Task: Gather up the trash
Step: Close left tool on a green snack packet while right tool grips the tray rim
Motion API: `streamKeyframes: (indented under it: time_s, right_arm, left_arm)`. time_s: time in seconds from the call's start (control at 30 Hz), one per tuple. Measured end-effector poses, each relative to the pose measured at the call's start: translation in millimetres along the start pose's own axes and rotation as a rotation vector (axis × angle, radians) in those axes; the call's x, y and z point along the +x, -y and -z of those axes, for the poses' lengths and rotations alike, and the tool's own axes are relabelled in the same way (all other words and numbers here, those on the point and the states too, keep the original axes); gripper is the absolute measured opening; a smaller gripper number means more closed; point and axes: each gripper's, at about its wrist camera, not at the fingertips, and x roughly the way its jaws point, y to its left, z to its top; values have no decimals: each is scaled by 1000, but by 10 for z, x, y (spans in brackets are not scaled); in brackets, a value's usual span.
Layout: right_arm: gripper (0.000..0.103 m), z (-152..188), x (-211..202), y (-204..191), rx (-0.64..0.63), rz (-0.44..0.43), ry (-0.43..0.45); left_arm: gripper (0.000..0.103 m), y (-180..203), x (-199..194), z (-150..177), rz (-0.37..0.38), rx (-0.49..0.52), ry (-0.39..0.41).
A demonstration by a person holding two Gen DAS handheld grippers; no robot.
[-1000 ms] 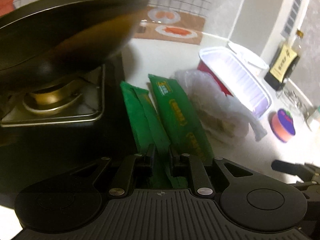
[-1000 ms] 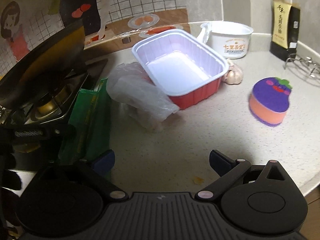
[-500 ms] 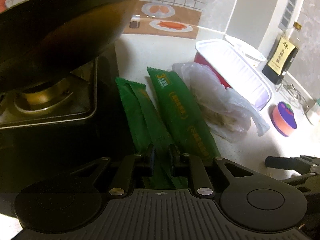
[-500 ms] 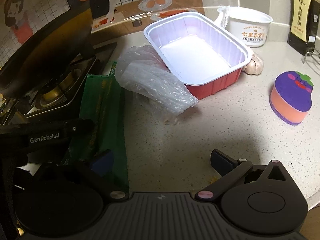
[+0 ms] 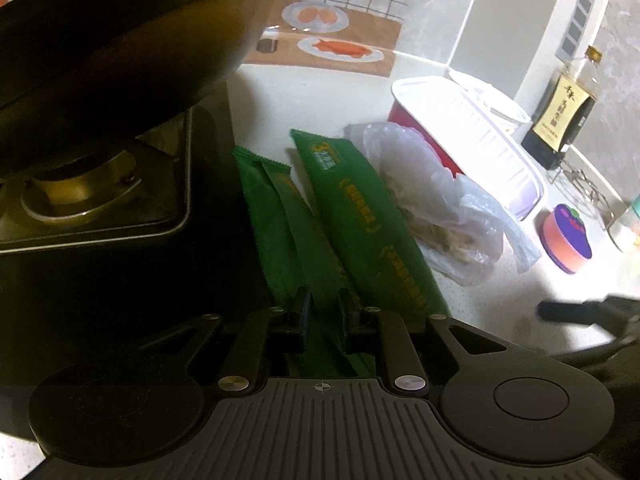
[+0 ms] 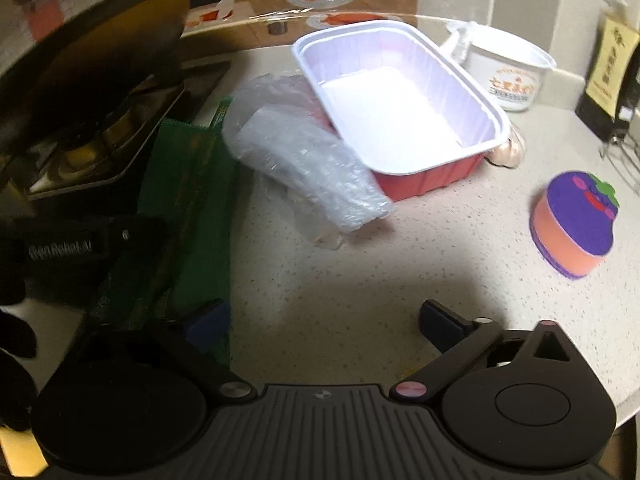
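1. The left gripper (image 5: 323, 312) has its two black fingers drawn close together, pinching the near end of a flat green plastic wrapper (image 5: 296, 236) that runs away from it along the speckled pale countertop (image 6: 360, 280).
2. The right gripper (image 6: 320, 320) hangs above bare counter with its fingers spread wide and nothing between them; its left fingertip sits over the edge of the green wrappers.
3. A second, wider green wrapper with yellow print (image 5: 372, 232) lies just beside the first, on its right.
4. Touching that one on the right is a crumpled clear plastic bag (image 6: 304, 160) with pale scraps inside, which leans against a rectangular red tray with a white lining (image 6: 400, 120).
5. Left of the wrappers is a dark gas stove (image 5: 120, 200) with a brass burner under a black wok (image 5: 120, 40).
6. To the right, apart from the tray, sits a purple-and-orange eggplant-shaped sponge (image 6: 576, 224).
7. Behind the tray stand a white round paper bowl (image 6: 508, 68) and a dark sauce bottle with a yellow label (image 5: 568, 116), near the wall.
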Motion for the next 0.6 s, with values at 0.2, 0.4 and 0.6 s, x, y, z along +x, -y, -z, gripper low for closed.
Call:
streamKeyframes:
  time_s: [0.2, 0.4, 0.6]
  right_arm:
    - [96, -62, -316, 127, 3, 137, 128]
    - [96, -110, -374, 241, 36, 213, 149]
    - [96, -70, -442, 224, 24, 166, 190]
  left_arm:
    - [21, 163, 48, 9, 18, 86, 6]
    - [25, 303, 16, 108, 57, 188, 10]
    - [22, 129, -79, 112, -59, 111, 23]
